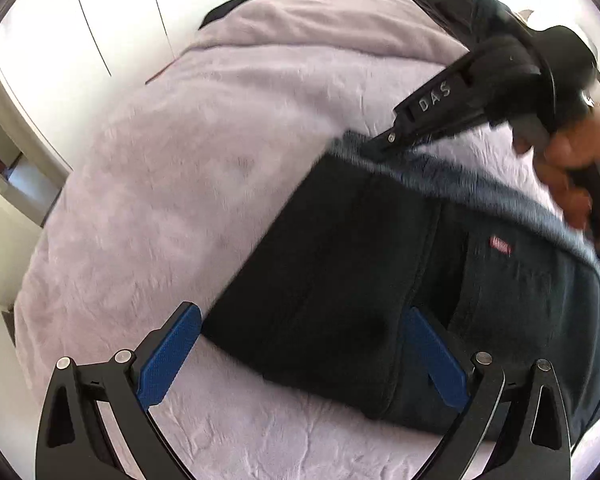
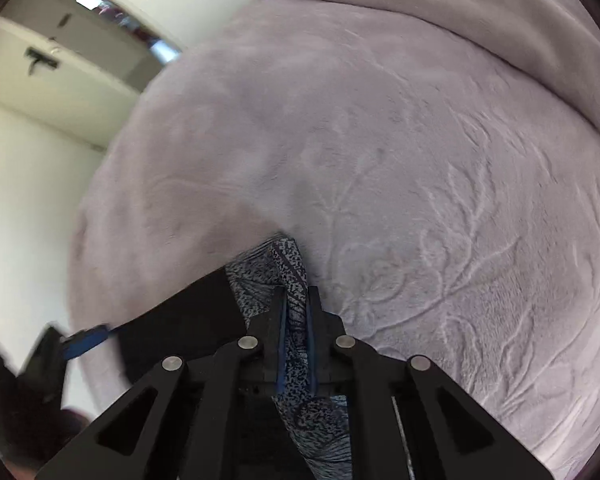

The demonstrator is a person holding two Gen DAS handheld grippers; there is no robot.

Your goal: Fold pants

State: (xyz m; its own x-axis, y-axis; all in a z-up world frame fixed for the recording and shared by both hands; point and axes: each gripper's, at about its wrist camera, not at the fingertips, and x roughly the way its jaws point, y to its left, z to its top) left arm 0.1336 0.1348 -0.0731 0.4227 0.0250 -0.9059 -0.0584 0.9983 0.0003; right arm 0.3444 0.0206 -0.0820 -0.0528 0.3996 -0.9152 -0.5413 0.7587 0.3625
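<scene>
Right tongs [image 2: 296,312] pinching patterned, perhaps inside-out, pants [image 2: 268,280], lilac blanket [image 2: 420,140]

Plush embossed blanket [image 2: 420,160], matt dark cloth pants [image 1: 340,260]

Both cameras ride on hand-held grippers and look steeply down along their own fingers at a bed covered by a pale lilac blanket [image 1: 228,152].

The left wrist view sits a little above the bed, its blue-padded fingers [image 1: 168,356] framing the bottom edge. It faces across the dark pants [image 1: 340,260] toward the far side, taking in the right gripper [image 1: 390,140] and the hand [image 1: 576,160] holding it at upper right, with white cupboards at far left.

The right wrist view hangs very near the fabric, patterned lining filling the space between its fingers [image 2: 278,320]. It catches the left gripper [image 2: 86,340] at lower left.

Both views share the blanket, the pants and each other's gripper.
</scene>
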